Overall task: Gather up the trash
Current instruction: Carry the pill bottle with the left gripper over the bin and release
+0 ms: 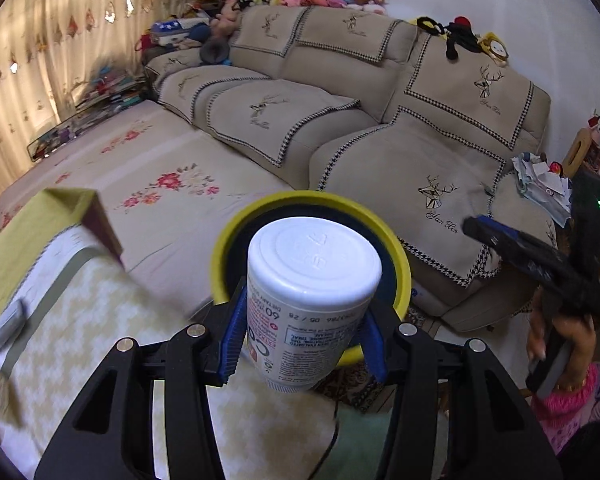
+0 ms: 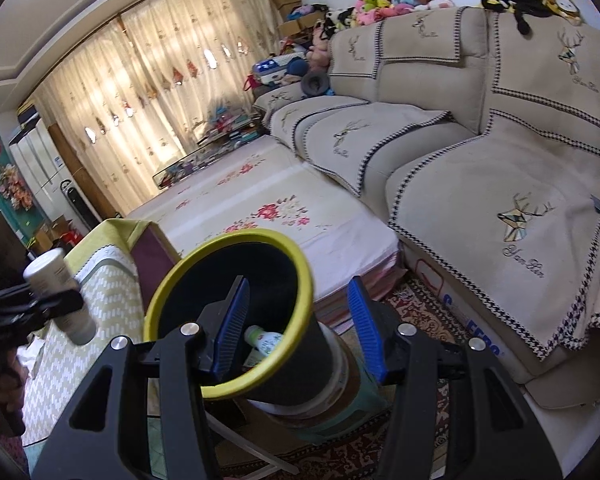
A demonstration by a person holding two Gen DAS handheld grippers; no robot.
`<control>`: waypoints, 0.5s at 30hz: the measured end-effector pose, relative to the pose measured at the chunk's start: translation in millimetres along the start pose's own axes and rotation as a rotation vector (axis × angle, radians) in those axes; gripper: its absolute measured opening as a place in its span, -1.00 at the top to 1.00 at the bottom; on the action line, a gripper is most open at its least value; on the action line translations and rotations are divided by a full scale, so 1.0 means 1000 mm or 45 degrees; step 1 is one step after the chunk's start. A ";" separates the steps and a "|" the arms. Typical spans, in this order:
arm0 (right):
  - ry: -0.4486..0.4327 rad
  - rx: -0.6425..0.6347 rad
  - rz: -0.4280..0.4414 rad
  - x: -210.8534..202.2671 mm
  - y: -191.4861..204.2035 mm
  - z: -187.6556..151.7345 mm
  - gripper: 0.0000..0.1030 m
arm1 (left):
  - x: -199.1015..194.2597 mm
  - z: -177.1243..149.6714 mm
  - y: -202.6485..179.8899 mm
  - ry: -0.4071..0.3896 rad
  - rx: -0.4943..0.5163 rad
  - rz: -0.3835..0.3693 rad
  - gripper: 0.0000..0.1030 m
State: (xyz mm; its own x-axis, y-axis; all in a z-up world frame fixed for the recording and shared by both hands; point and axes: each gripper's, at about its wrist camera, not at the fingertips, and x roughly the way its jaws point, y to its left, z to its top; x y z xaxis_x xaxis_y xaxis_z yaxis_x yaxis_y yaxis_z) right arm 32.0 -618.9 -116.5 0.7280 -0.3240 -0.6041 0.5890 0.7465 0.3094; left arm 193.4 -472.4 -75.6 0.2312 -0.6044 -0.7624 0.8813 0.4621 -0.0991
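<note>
White plastic supplement bottle (image 1: 314, 292) with a printed label is clamped between the blue ribbed pads (image 1: 232, 336) of the left gripper (image 1: 300, 340), its flat cap end pointing away from the camera. It hangs above the mouth of a black cylindrical bin with a yellow rim (image 1: 404, 272). In the right wrist view the same bottle (image 2: 60, 296) shows at the left edge, beside a table under a pale green patterned cloth (image 2: 100, 304).

The right gripper (image 2: 300, 328) has its jaws apart with nothing pressed between them; the bin's yellow rim (image 2: 228, 390) and dark wall lie between its pads, and whether either pad touches the bin is hard to judge. Inside the bin lies a small white bottle with a green label (image 2: 266, 340). The bin appears to stand on a teal stool (image 2: 364, 408) over a patterned red rug (image 2: 420, 312), near a beige sofa with deer-embroidered covers (image 2: 500, 184).
</note>
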 end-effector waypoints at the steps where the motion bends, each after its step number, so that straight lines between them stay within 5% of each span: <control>1: 0.001 0.006 -0.006 0.000 -0.003 -0.001 0.04 | 0.009 0.006 -0.002 0.010 0.001 -0.003 0.04; 7: 0.015 0.040 -0.035 -0.002 -0.016 -0.005 -0.11 | 0.071 0.027 -0.004 0.089 -0.027 0.002 0.03; 9: 0.016 0.040 -0.036 -0.003 -0.017 -0.005 -0.12 | 0.081 0.027 0.001 0.105 -0.068 0.018 -0.19; 15: 0.024 0.011 -0.007 -0.003 -0.006 -0.006 -0.12 | 0.038 0.012 0.015 0.013 -0.132 0.092 -0.45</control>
State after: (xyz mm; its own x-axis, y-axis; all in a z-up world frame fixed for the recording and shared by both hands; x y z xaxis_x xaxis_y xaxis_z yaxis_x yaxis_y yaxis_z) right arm 24.3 -618.7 -121.4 0.7182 -0.3166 -0.6197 0.5957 0.7400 0.3124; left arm 219.8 -496.0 -98.6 0.2879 -0.5604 -0.7766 0.8150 0.5692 -0.1085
